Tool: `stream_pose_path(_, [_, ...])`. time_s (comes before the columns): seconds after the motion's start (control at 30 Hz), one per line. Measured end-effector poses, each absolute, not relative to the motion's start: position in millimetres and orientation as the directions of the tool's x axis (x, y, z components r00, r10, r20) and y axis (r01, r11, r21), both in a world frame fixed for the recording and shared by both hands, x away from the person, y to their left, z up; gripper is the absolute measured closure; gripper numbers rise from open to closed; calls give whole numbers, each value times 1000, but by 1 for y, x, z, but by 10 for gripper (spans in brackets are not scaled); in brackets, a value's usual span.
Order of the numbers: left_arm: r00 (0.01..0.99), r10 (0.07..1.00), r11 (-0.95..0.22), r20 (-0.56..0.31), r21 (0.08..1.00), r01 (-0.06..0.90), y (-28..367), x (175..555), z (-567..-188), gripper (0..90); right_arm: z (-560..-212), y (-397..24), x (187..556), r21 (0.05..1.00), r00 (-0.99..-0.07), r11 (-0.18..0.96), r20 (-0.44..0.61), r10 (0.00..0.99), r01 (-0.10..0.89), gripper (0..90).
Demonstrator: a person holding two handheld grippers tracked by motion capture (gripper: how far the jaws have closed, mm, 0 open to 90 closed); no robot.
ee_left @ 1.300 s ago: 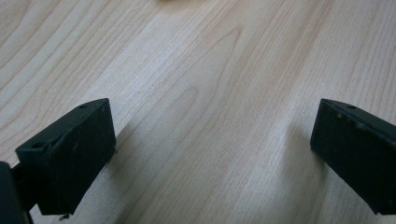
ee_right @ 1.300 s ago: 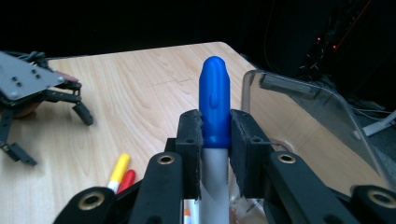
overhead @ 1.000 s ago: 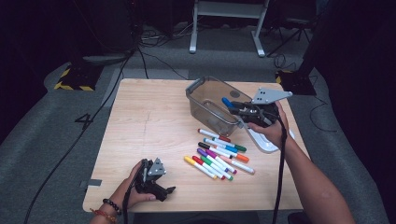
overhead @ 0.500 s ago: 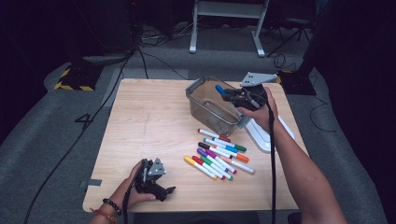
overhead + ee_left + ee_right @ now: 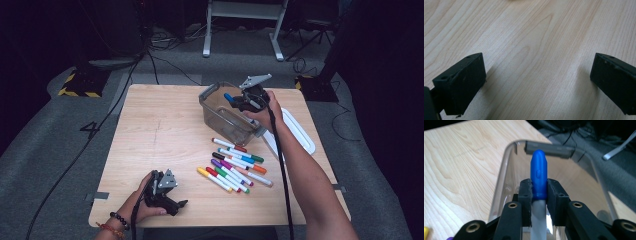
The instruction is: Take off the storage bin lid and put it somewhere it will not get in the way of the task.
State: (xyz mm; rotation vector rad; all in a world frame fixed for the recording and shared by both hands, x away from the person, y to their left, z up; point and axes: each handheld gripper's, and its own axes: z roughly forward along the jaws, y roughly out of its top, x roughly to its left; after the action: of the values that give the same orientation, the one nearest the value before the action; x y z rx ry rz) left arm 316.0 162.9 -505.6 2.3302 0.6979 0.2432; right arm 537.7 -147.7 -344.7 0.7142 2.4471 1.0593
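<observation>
Blue marker (image 5: 538, 173): pinched at the cap base in the right tool (image 5: 239, 101); cap pointing forward over the open mouth of the clear bin (image 5: 220, 117); white barrel running back between the jaws
Right tool: closed on the blue marker; held just above the bin's near rim at the far right of the worktop (image 5: 160, 135)
Left tool (image 5: 166, 196): jaws wide apart, nothing between them; resting low on bare wood at the near left corner
Loose markers (image 5: 235, 165): a fanned cluster on the worktop, just in front of the bin; white lid (image 5: 300, 132) lying to the right of the bin, beside the forearm
Risk: likely a drop short of the bin if released too early, marker striking the rim and rolling off; a grip so near the cap could let the barrel pivot or slip; a knock on the light bin could shift it toward the far edge
Edges and room: bin close to the far right edge; forearm passing over the marker cluster with little clearance; broad bare wood open to the left and centre
</observation>
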Motion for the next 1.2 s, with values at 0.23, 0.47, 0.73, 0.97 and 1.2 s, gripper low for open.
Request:
stream_pose_path(0.23, [839, 543, -623, -16, 662, 416, 163, 316, -506, 4, -366, -137, 552, 670, -802, 643, -117, 585, 372, 745])
stream_pose_path(0.47, [839, 544, -623, -16, 662, 416, 163, 316, -506, 4, -382, -131, 560, 579, -806, 700, -117, 580, 420, 745])
stream_pose_path(0.73, [839, 544, -623, -16, 662, 416, 163, 316, -506, 4, -388, -123, 560, 498, -828, 751, -110, 549, 433, 738])
stream_pose_path(0.97, [841, 541, -624, -18, 662, 416, 163, 316, -506, 3, -379, -135, 555, 583, -802, 684, -91, 590, 438, 553])
stream_pose_path(1.2, [841, 541, -624, -18, 662, 416, 163, 316, -506, 3, -355, -148, 530, 695, -797, 611, -89, 597, 380, 444])
